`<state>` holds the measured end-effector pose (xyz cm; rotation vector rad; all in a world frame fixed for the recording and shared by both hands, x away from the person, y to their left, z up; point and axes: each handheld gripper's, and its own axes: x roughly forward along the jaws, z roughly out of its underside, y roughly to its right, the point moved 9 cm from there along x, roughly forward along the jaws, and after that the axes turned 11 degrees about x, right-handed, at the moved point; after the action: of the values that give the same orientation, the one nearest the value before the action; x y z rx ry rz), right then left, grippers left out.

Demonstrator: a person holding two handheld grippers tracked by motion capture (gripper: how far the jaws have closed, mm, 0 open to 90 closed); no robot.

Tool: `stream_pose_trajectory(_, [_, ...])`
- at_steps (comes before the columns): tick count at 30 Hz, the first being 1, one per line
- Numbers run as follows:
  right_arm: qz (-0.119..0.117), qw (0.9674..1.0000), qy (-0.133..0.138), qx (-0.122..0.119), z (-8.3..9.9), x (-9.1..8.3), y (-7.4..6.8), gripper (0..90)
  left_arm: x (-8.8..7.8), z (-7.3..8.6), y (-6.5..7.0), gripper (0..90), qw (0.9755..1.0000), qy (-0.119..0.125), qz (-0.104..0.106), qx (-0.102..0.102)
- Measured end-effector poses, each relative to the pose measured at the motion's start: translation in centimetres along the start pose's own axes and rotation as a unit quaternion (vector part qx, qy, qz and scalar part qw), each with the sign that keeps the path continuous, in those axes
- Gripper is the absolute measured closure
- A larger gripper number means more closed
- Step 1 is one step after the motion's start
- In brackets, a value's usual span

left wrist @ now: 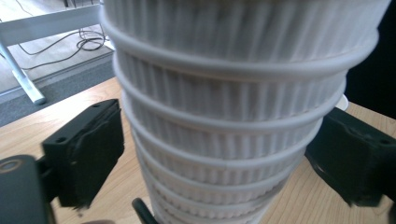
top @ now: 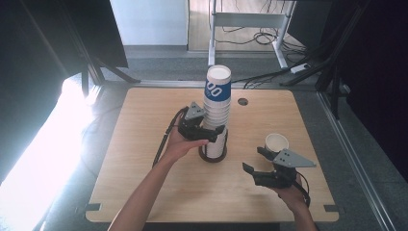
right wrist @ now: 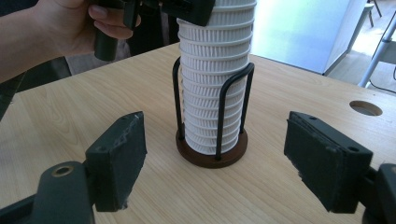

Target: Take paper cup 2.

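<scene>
Here the left gripper [top: 217,131] straddles the light, ribbed, crushable stack of paper cups [top: 217,103] in its wire holder [right wrist: 212,154] mid-table, pads not visibly pressing, best taken gently under a rim, while the right gripper [top: 255,161] gapes empty.

From my left gripper view the cup stack [left wrist: 233,116] runs off the top and bottom edges; I can't tell whether the fingers [left wrist: 93,149] touch it; my right gripper view crops its top.
</scene>
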<state>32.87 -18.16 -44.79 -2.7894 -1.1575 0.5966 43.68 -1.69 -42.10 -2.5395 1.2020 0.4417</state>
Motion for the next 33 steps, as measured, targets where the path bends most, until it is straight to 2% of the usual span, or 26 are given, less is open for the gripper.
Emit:
stream_pose_trajectory(4, [0.001, 1.0000, -0.001, -0.002, 0.1, 0.1, 0.0, 21.0, 0.1, -0.1, 0.3, 12.7, 0.9999, 0.002, -0.001, 0.013])
stream_pose_trajectory(9, [0.000, 1.0000, -0.004, 0.000, 0.2, 0.2, 0.2, 21.1, 0.0, -0.1, 0.2, 13.0, 0.9999, 0.001, -0.002, 0.014])
stream_pose_trajectory(18, [-0.018, 0.9998, -0.006, 0.011, 0.4, 0.5, 0.4, 21.6, 0.0, 0.0, 0.2, 13.1, 0.9999, 0.002, -0.001, 0.016])
stream_pose_trajectory(21, [-0.030, 0.9994, -0.003, 0.017, 0.2, 0.6, 0.6, 22.1, -0.1, 0.0, 0.2, 13.2, 0.9999, 0.001, 0.001, 0.016])
stream_pose_trajectory(26, [-0.038, 0.9992, 0.002, 0.013, -0.9, 0.6, 1.1, 22.5, -0.1, 0.0, 0.2, 13.2, 0.9999, -0.001, 0.003, 0.015])
stream_pose_trajectory(33, [-0.060, 0.9981, 0.003, 0.013, -3.9, 0.6, 1.7, 23.2, -0.1, 0.0, 0.2, 13.2, 0.9999, -0.004, 0.003, 0.016])
